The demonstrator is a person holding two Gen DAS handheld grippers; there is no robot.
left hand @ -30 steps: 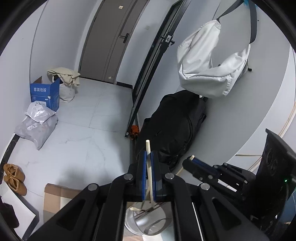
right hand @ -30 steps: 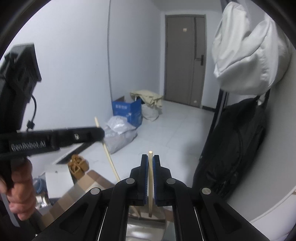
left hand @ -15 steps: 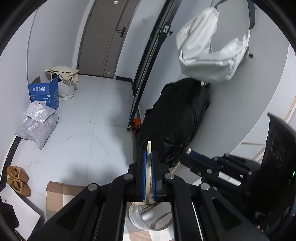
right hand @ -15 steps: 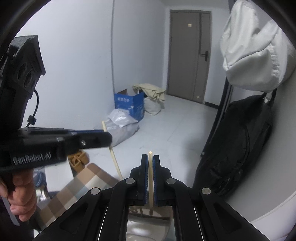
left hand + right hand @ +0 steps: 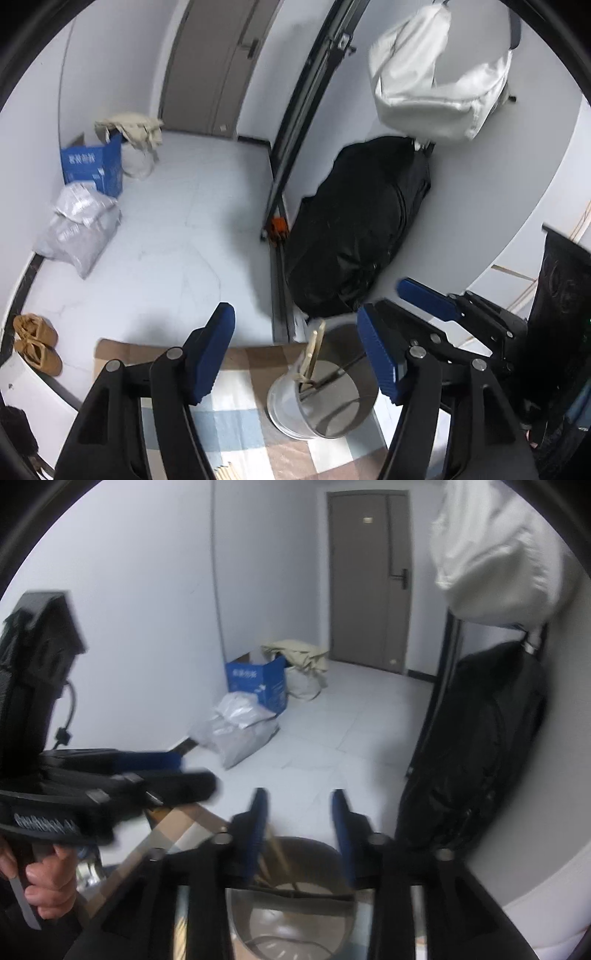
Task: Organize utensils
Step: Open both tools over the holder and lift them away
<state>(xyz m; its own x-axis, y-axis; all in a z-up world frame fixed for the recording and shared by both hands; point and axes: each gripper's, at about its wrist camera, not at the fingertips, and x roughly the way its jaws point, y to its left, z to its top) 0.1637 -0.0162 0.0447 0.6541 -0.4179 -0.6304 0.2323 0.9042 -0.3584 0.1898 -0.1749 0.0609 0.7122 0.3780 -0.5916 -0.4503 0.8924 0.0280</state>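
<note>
A table with a checked cloth sits at the bottom of the left wrist picture. The cloth has brown, blue and white squares. A shiny metal cup stands on it, lower middle, with wooden chopsticks leaning inside. More wooden sticks lie on the cloth at the very bottom edge. Behind the table is a pale tiled floor. On the floor, at the left, are a blue box, a grey bag and brown slippers.

Pale wooden chopsticks lean tilted inside a shiny metal cup.
</note>
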